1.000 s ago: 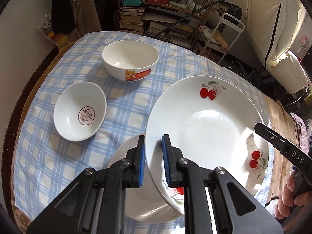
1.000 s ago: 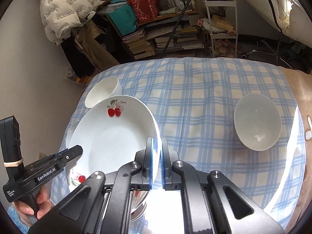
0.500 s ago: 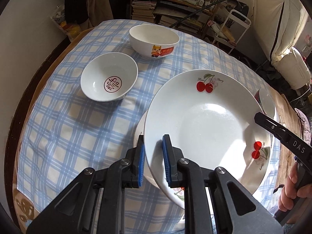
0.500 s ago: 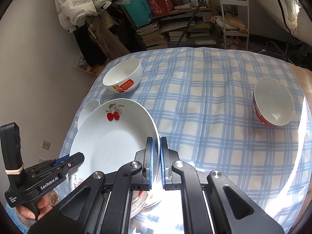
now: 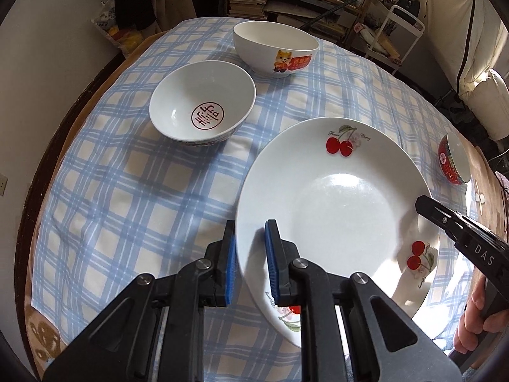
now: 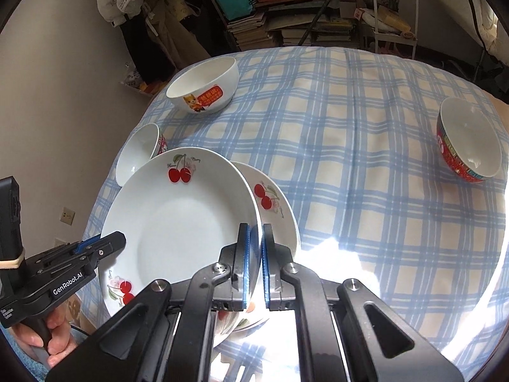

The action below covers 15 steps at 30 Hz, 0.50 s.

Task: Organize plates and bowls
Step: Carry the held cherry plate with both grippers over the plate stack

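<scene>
Round table (image 5: 95,73), blue plaid cloth (image 5: 133,197), three bowls, one cherry plate (image 6: 276,203) lying flat

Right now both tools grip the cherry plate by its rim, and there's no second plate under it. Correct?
Not quite. Both tools, left and right, do grip the cherry plate by its rim, but a second cherry plate lies under it on the table. The right wrist view shows it past the held plate's edge.

A pale plain wall (image 6: 63,102) is at nine o'clock. Messy wooden shelves of books (image 6: 286,28) stand at twelve. Bright sunlight (image 6: 334,254) hits the blue checked tablecloth (image 6: 350,159).
</scene>
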Available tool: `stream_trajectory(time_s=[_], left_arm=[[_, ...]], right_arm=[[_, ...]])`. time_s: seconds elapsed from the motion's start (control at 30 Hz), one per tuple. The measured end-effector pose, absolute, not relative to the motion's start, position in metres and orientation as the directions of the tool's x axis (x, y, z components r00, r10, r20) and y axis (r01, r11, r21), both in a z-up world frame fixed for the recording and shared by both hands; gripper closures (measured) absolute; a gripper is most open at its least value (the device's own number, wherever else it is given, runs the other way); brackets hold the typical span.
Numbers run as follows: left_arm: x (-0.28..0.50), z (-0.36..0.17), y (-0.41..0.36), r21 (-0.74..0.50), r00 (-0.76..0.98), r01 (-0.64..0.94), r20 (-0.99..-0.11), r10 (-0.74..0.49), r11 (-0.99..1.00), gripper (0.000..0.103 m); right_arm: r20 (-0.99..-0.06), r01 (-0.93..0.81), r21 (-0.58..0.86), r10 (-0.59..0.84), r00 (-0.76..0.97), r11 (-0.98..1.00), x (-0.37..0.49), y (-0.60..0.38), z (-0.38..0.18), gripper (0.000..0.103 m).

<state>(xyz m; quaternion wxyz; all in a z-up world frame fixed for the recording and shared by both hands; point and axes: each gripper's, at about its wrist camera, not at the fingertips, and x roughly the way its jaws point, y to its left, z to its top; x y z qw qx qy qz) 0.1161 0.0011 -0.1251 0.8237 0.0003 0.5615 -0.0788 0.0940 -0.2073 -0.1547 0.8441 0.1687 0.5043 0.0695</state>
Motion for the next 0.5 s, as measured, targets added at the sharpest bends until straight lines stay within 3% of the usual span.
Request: stream_trajectory(time_s=[0.5], left_arm=[[0.121, -0.142, -0.011, -0.037, 0.336, 0.149, -0.938, -0.085, 0.988, 0.085]], right_arm=[[-0.86, 0.068, 0.309, 0.249, 0.445, 0.948, 0.102, -0.207, -0.174, 0.094]])
